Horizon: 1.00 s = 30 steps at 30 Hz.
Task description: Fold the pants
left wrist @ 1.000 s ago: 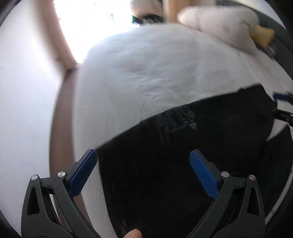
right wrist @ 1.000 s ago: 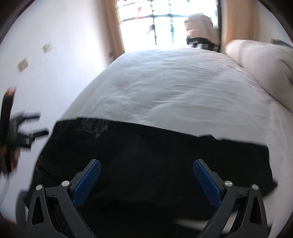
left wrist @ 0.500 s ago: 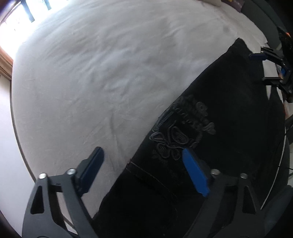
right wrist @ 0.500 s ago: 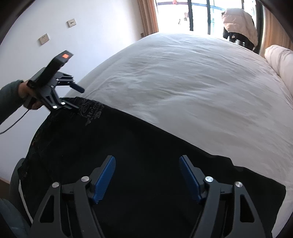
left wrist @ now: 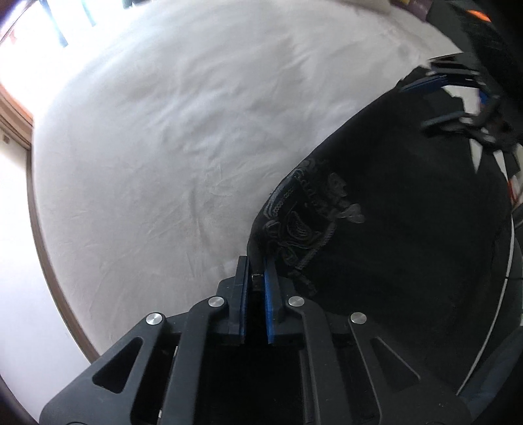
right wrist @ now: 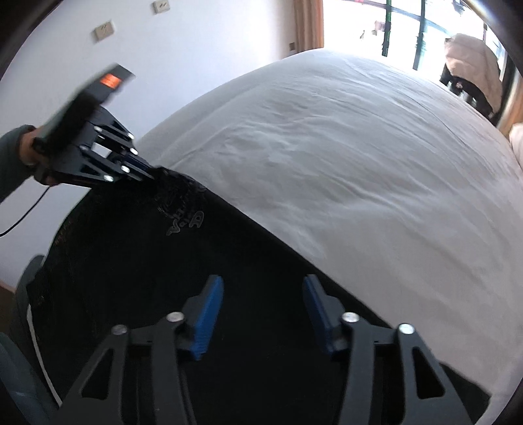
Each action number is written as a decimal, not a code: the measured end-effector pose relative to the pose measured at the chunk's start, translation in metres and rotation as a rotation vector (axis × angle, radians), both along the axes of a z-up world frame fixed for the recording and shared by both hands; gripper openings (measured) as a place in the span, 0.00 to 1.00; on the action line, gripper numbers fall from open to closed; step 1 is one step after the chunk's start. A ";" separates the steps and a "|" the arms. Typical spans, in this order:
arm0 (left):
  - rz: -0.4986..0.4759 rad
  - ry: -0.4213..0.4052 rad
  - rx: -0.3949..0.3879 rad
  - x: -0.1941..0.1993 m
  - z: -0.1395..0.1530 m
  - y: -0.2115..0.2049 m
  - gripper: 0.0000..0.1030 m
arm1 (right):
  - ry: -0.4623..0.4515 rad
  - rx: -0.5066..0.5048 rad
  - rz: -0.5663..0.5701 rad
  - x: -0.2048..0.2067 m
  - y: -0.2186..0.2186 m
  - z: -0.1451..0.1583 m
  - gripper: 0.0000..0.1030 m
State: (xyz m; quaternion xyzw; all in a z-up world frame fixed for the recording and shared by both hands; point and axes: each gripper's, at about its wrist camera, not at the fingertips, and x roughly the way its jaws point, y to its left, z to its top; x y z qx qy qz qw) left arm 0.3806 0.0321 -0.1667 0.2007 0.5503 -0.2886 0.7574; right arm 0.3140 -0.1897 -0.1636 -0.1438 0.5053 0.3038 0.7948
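Black pants (left wrist: 408, 229) with a grey embroidered pattern lie flat along the near edge of a white bed (left wrist: 179, 130). My left gripper (left wrist: 256, 271) is shut on the pants' far edge beside the embroidery, the cloth pinched between its blue pads. In the right wrist view the same gripper (right wrist: 148, 172) grips the pants (right wrist: 163, 278) at the left, a hand behind it. My right gripper (right wrist: 263, 287) hovers over the pants near their far edge with its jaws closing; its pads are apart from the cloth.
The white sheet (right wrist: 343, 147) stretches away toward a bright window (right wrist: 408, 29). A white wall with sockets (right wrist: 104, 31) runs along the left. A chair draped with cloth (right wrist: 474, 68) stands by the window.
My left gripper dropped to the pants' edge and shut on it. The right gripper's jaws narrowed while it moved along the pants.
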 end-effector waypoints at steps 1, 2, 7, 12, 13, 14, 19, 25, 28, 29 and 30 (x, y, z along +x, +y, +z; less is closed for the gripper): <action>-0.006 -0.020 -0.007 -0.009 0.006 0.002 0.06 | 0.001 -0.018 0.018 0.003 0.005 0.000 0.43; -0.011 -0.042 -0.014 -0.018 0.011 0.001 0.06 | -0.001 -0.030 0.028 0.003 0.006 0.001 0.40; -0.050 -0.139 -0.020 -0.060 0.022 -0.006 0.06 | -0.016 -0.067 0.067 0.011 0.022 0.002 0.39; -0.054 -0.189 -0.036 -0.069 0.040 0.000 0.06 | 0.006 -0.150 0.120 0.015 0.041 -0.013 0.39; -0.052 -0.186 -0.043 -0.073 0.044 0.005 0.06 | 0.009 -0.163 0.127 0.014 0.043 -0.015 0.39; -0.052 -0.186 -0.046 -0.073 0.044 0.004 0.06 | 0.008 -0.179 0.134 0.014 0.044 -0.018 0.39; -0.061 -0.180 -0.056 -0.089 0.050 0.009 0.06 | 0.004 -0.205 0.126 0.020 0.045 -0.021 0.39; -0.070 -0.194 -0.064 -0.095 0.051 0.010 0.06 | 0.019 -0.233 0.123 0.034 0.049 -0.028 0.39; -0.073 -0.196 -0.070 -0.099 0.052 0.010 0.06 | 0.030 -0.245 0.142 0.035 0.051 -0.031 0.39; -0.075 -0.198 -0.070 -0.101 0.052 0.010 0.06 | 0.034 -0.253 0.154 0.036 0.053 -0.032 0.39; -0.077 -0.198 -0.071 -0.102 0.052 0.010 0.06 | 0.039 -0.258 0.162 0.034 0.054 -0.033 0.39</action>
